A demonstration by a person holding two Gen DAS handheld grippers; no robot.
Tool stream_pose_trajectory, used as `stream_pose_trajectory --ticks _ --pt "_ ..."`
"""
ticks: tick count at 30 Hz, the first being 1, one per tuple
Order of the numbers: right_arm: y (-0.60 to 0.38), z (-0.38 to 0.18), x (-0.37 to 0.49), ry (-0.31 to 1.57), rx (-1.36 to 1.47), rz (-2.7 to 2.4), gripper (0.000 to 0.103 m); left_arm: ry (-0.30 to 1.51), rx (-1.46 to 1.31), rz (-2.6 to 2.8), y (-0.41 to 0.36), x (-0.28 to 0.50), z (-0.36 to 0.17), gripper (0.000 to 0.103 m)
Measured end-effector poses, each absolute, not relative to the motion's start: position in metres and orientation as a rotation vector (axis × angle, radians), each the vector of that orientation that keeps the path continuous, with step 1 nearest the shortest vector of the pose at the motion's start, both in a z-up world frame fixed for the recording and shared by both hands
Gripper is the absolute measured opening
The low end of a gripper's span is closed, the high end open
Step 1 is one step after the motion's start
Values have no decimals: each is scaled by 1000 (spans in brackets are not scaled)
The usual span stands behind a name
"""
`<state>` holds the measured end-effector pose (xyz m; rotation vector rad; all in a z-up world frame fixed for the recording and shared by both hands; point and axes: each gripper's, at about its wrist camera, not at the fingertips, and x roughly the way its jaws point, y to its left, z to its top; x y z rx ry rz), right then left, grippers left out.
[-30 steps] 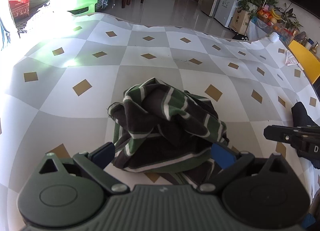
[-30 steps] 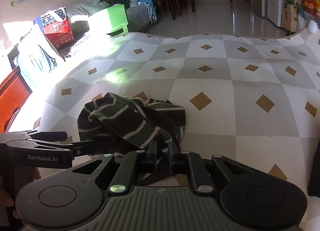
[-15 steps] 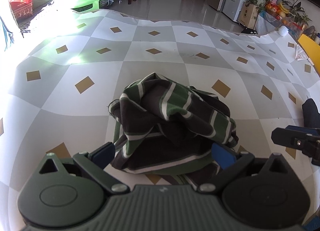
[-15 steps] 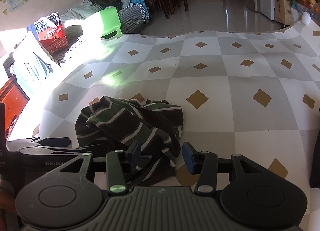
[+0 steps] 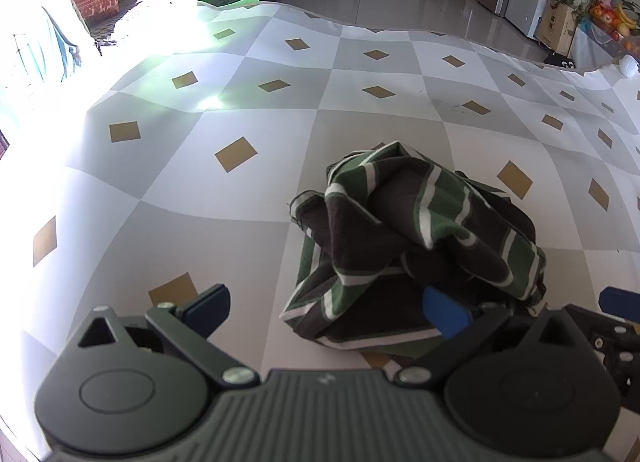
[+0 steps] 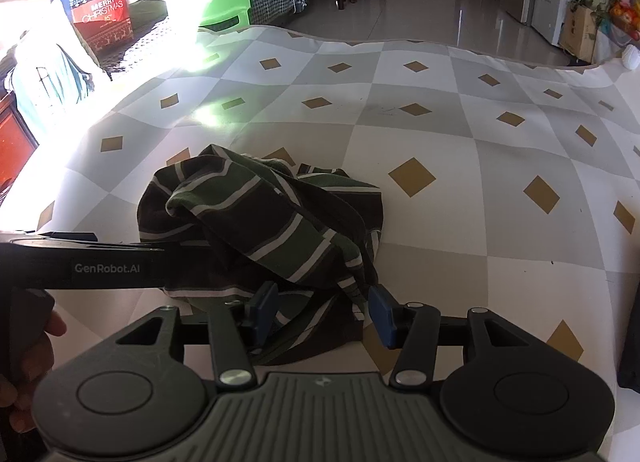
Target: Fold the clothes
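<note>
A crumpled dark garment with green and white stripes [image 5: 416, 246] lies in a heap on the checked tablecloth [image 5: 240, 201]. In the right wrist view the same garment [image 6: 264, 221] sits just ahead of the fingers. My left gripper [image 5: 326, 308] is open wide, its right pad against the heap's near edge and its left pad over bare cloth. My right gripper [image 6: 322, 312] is open, straddling the garment's near hem with nothing pinched. The left gripper's body [image 6: 92, 266] crosses the right wrist view at the left, held by a hand [image 6: 24, 362].
The tablecloth's far edge [image 5: 400, 27] drops to a tiled floor. A green plastic bin [image 6: 220, 1] and a red Christmas bag [image 6: 102, 17] stand beyond the far left. A fridge and plants are at the far right. A dark object [image 6: 630, 342] lies at the right edge.
My right gripper went from shut on the garment's hem to open. My left gripper shifted left, so the heap now sits off its right pad.
</note>
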<state>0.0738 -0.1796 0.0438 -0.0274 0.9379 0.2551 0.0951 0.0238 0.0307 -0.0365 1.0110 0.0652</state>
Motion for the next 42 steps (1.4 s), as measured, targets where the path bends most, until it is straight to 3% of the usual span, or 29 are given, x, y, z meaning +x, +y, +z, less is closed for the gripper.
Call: stream_pose_trajectory --ticks 42 --pt "-158 48 92 897 -21 192 55 976 -64 54 38 94 24 103"
